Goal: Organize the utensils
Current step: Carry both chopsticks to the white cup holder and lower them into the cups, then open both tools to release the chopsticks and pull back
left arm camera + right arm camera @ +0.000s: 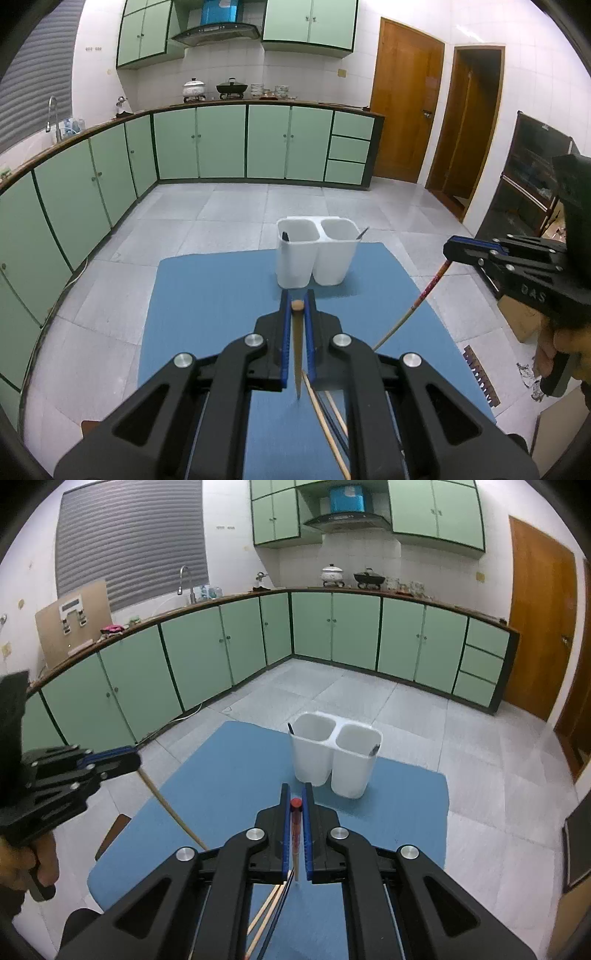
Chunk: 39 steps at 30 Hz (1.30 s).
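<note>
- Now, left wrist view: my left gripper (297, 306) is clamped on a plain wooden chopstick (297, 354), butt end (297, 305) forward, tip down over the blue mat (207, 306). Light, stiff, smooth; I judge it could pivot if pinched only near one end.
- Loose chopsticks (325, 421) lie below. The white two-cup holder (314, 254) stands just ahead.
- Right wrist view: my right gripper (295, 801) is closed on a red-topped chopstick (295, 834), equally thin. I'd grip mid-shaft.
</note>
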Each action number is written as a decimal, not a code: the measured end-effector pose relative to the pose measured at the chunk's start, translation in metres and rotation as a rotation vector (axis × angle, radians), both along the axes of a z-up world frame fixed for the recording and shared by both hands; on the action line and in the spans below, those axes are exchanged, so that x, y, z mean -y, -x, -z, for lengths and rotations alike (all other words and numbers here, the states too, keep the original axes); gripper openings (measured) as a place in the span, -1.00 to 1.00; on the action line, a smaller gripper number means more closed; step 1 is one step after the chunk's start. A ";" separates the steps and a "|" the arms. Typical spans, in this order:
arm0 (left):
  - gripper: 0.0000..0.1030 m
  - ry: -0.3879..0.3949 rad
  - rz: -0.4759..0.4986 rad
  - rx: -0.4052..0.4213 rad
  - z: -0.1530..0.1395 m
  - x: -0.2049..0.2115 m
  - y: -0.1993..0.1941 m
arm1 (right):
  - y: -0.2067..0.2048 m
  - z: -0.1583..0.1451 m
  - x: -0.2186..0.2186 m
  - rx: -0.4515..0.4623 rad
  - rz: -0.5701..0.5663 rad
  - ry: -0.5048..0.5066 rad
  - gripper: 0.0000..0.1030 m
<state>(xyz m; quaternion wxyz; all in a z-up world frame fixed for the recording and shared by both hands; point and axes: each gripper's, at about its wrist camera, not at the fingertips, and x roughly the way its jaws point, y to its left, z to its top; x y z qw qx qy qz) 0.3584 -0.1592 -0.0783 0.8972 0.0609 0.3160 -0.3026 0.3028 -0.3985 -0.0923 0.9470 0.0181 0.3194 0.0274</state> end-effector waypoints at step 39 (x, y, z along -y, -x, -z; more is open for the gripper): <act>-0.30 0.056 -0.053 0.138 -0.024 0.114 -0.151 | -0.146 -0.015 0.108 0.048 0.151 -0.092 -0.82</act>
